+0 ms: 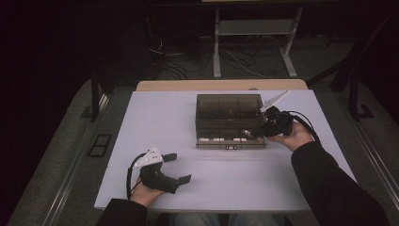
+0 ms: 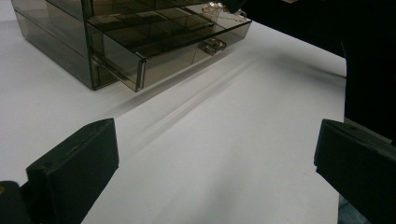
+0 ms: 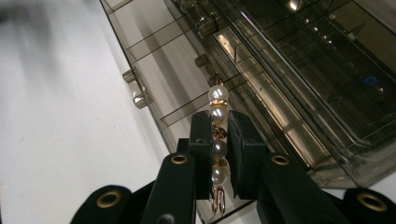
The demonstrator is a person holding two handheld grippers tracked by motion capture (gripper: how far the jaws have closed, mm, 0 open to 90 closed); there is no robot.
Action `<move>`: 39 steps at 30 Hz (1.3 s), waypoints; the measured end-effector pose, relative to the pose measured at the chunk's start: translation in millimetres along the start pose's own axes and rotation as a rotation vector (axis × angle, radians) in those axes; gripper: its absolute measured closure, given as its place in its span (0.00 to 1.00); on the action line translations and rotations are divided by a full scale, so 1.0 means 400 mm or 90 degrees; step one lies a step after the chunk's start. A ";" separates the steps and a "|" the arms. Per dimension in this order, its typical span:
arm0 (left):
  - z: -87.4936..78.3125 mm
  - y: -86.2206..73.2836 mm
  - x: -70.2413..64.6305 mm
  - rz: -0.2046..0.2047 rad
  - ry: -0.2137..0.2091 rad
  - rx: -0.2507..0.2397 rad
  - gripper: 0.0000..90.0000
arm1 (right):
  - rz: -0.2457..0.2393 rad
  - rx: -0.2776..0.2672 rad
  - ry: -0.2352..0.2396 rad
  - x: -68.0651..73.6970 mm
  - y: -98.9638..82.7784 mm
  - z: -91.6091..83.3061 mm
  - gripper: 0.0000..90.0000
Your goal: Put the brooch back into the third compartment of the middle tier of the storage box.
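Note:
A smoked, see-through drawer box (image 1: 229, 110) stands at the middle back of the white table (image 1: 155, 117). Its lowest drawer (image 1: 230, 140) is pulled out toward me and is split into small compartments (image 3: 159, 79). My right gripper (image 1: 249, 134) hovers over the drawer's right end, shut on a short string of white pearls with gold links (image 3: 218, 100). The pearls stick out past the jaws, above a compartment. My left gripper (image 1: 179, 168) rests near the table's front left, open, with nothing between its jaws (image 2: 215, 158). The left gripper view looks at the box (image 2: 56, 42) and open drawer (image 2: 163, 37).
A small clasp-like handle (image 2: 212, 45) sits on the drawer's front. The dark sleeve (image 1: 329, 183) of the right arm crosses the table's front right corner. A wooden strip (image 1: 221, 84) edges the back of the table, with desk legs and cables on the floor beyond.

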State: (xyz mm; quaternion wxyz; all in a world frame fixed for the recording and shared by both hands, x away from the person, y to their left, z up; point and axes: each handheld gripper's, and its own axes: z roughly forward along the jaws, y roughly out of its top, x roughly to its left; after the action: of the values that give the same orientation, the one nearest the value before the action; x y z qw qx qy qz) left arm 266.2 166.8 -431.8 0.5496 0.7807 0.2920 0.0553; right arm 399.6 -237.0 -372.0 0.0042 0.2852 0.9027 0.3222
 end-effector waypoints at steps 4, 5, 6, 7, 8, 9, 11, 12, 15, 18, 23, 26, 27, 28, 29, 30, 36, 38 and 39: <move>0.000 0.000 0.000 0.001 -0.001 0.001 0.00 | -0.002 0.007 0.000 -0.001 0.001 0.012 0.89; 0.000 0.000 0.000 0.001 -0.001 0.001 0.00 | -0.005 0.010 0.001 -0.003 0.001 0.014 0.89; 0.000 0.000 0.000 0.001 -0.001 0.000 0.00 | -0.004 0.011 -0.001 -0.002 0.001 0.017 0.89; 0.000 0.000 0.000 0.001 -0.001 0.000 0.00 | -0.004 0.013 -0.002 -0.002 0.001 0.019 0.89; 0.000 0.000 0.000 0.001 -0.001 0.000 0.00 | -0.007 0.015 -0.001 -0.003 0.001 0.021 0.89; 0.000 0.000 0.000 0.001 -0.001 0.000 0.00 | -0.008 0.014 -0.001 -0.003 0.001 0.023 0.89; 0.000 0.000 0.000 0.001 -0.001 0.000 0.00 | -0.008 0.015 -0.002 -0.004 0.001 0.028 0.89; 0.000 0.000 0.000 0.001 -0.001 0.001 0.00 | -0.005 0.016 -0.001 -0.004 0.000 0.030 0.89; 0.000 0.000 0.000 0.001 -0.001 0.001 0.00 | -0.006 0.021 0.000 -0.005 -0.004 0.038 0.89; 0.000 0.000 0.000 0.001 -0.002 0.001 0.00 | 0.001 0.025 -0.004 -0.008 -0.009 0.044 0.89; 0.001 0.000 0.000 0.001 -0.002 0.002 0.00 | 0.003 0.030 -0.005 -0.011 -0.014 0.050 0.89; 0.001 0.000 0.000 -0.001 -0.002 0.002 0.00 | 0.005 0.029 -0.003 -0.011 -0.014 0.050 0.89; 0.001 0.000 0.000 -0.001 -0.002 0.001 0.00 | 0.005 0.029 -0.003 -0.011 -0.014 0.050 0.89; 0.001 0.000 0.000 0.000 -0.002 0.002 0.00 | 0.004 0.029 -0.003 -0.011 -0.014 0.050 0.89; 0.001 0.000 0.000 0.000 -0.002 0.002 0.00 | 0.006 0.028 -0.002 -0.011 -0.015 0.050 0.88; 0.001 0.000 -0.001 0.000 -0.002 0.002 0.00 | 0.008 0.028 -0.001 -0.012 -0.015 0.051 0.88; 0.001 0.000 -0.001 0.000 -0.003 0.002 0.00 | 0.005 0.023 -0.012 -0.003 -0.015 0.046 0.78; 0.002 0.000 -0.001 0.001 -0.003 0.001 0.00 | 0.004 0.018 -0.014 0.001 -0.014 0.041 0.77; 0.002 0.000 -0.002 0.001 -0.003 0.001 0.00 | 0.006 0.015 -0.017 0.002 -0.014 0.038 0.77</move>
State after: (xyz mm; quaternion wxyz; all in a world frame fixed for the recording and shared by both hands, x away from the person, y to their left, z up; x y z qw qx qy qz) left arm 265.9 165.9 -431.8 0.5498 0.7813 0.2905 0.0537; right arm 398.8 -231.2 -387.0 0.0113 0.2934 0.9049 0.3082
